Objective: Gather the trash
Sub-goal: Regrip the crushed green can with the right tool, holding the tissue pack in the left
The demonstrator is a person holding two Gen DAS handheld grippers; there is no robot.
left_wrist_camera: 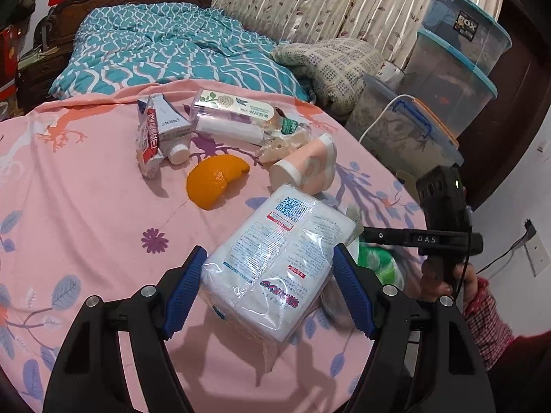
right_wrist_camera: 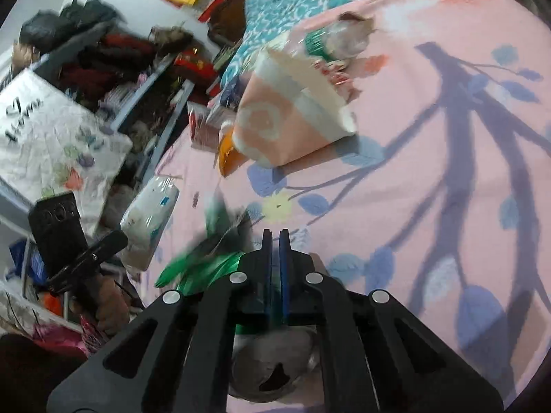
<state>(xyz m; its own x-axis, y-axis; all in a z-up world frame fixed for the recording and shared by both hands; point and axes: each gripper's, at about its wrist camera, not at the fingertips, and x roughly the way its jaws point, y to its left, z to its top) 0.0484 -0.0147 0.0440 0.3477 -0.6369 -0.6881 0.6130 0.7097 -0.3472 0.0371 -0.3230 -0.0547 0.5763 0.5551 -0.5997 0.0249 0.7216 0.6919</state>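
Observation:
My left gripper (left_wrist_camera: 268,251) is shut on a white plastic-wrapped tissue pack (left_wrist_camera: 275,241), blue pads pressed on its two long sides, and holds it just above the pink bedsheet (left_wrist_camera: 86,206). The same pack (right_wrist_camera: 148,220) shows at the left of the right wrist view. My right gripper (right_wrist_camera: 274,234) is shut, with the thin film of a green plastic bag (right_wrist_camera: 193,268) pinched between its pads. The bag (left_wrist_camera: 375,261) lies crumpled beside the pack. Farther up the bed lie an orange peel (left_wrist_camera: 215,180), a squashed pink paper cup (left_wrist_camera: 306,165) and a crumpled milk carton (left_wrist_camera: 155,134).
A clear labelled box (left_wrist_camera: 230,117) and a crumpled wrapper (left_wrist_camera: 282,137) lie behind the cup. A teal quilt (left_wrist_camera: 165,48) covers the bed's head. Stacked storage bins (left_wrist_camera: 447,69) stand to the right of the bed. Cluttered shelves (right_wrist_camera: 103,69) stand on its other side.

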